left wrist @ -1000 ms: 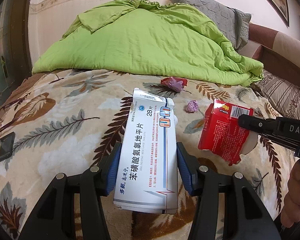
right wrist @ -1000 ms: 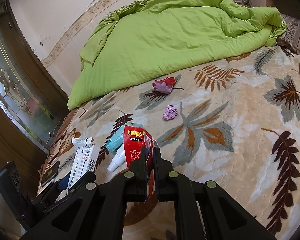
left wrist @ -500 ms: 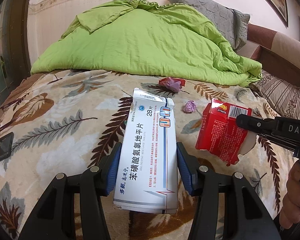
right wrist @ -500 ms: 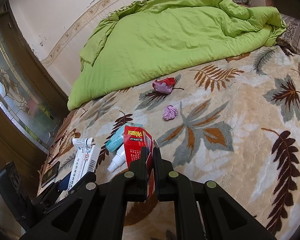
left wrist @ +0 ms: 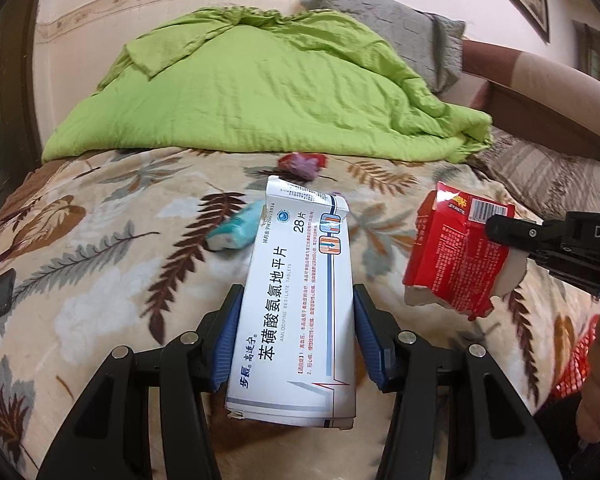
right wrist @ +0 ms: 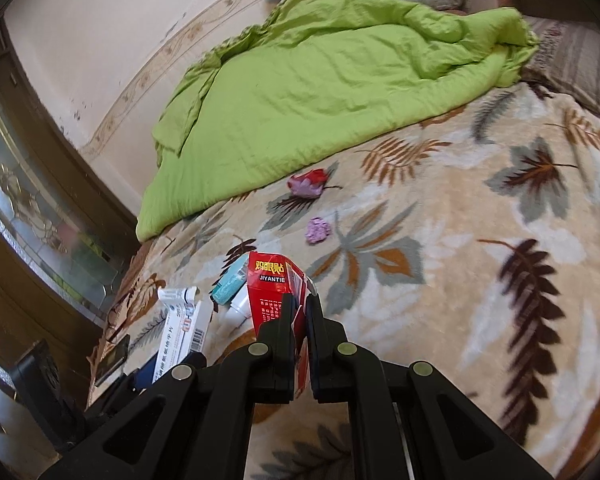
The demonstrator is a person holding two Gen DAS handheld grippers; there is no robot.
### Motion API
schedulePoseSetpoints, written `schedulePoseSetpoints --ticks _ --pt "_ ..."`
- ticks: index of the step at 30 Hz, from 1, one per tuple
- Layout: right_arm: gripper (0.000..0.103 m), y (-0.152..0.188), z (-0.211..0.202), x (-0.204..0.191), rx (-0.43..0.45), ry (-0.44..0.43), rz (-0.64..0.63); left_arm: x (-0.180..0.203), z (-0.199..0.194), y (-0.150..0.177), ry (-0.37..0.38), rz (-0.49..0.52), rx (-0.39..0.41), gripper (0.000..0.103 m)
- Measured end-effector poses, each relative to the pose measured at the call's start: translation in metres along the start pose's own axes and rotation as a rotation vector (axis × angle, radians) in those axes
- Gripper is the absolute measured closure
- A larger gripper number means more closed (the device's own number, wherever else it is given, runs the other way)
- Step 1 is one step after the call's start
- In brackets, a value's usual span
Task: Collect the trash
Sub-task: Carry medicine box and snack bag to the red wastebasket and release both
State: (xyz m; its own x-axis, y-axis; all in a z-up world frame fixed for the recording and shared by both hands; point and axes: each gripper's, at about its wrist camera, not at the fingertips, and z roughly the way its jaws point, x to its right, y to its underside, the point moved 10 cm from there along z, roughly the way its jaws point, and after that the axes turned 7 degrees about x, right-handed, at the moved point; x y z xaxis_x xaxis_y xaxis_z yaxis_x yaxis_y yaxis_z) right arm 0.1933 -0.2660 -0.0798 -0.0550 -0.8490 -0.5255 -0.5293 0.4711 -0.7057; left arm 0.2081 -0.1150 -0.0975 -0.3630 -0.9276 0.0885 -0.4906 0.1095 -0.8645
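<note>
Both boxes have risen, uncovering a teal bottle [left wrist: 236, 229] on the bedspread [left wrist: 100, 280]. Left view: left gripper [left wrist: 296, 344] clamps the white box [left wrist: 300, 300] above the bed. Right view: right gripper [right wrist: 299, 322], nearly closed, pinches the red box [right wrist: 272, 292]; purple wad [right wrist: 319, 230] and wrapper [right wrist: 309, 182] lie beyond.

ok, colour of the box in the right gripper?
Red box, yellow lettering and a barcode; clearest in the left wrist view.

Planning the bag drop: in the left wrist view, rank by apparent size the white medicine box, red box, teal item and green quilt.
1. green quilt
2. white medicine box, enlarged by nearness in the left gripper
3. red box, in the right gripper
4. teal item, partly hidden
</note>
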Motion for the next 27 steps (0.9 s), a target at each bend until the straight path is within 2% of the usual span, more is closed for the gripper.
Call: schedulePoseSetpoints --ticks 6,10,16,19,22,27 --pt "0.097 0.0 -0.062 0.039 0.039 0.024 0.066 0.037 -0.014 0.01 0.085 0.004 -0.019 0.051" --pt "0.097 -0.006 -0.128 0.09 0.098 0.09 0.124 0.084 -0.03 0.01 0.176 0.045 -0.016 0.051" --pt "0.097 -0.01 -0.23 0.174 0.196 0.251 0.214 0.177 -0.057 0.002 0.341 0.143 -0.006 0.051" --pt "0.096 -0.011 -0.277 0.206 0.241 0.325 0.245 0.23 -0.068 -0.001 0.45 0.17 -0.021 0.051" --pt "0.096 -0.012 -0.313 0.231 0.278 0.389 0.268 0.285 -0.081 0.001 0.558 0.211 -0.044 0.051" --pt "0.095 -0.015 -0.358 0.257 0.328 0.474 0.272 0.364 -0.098 0.011 0.697 0.279 -0.087 0.051"
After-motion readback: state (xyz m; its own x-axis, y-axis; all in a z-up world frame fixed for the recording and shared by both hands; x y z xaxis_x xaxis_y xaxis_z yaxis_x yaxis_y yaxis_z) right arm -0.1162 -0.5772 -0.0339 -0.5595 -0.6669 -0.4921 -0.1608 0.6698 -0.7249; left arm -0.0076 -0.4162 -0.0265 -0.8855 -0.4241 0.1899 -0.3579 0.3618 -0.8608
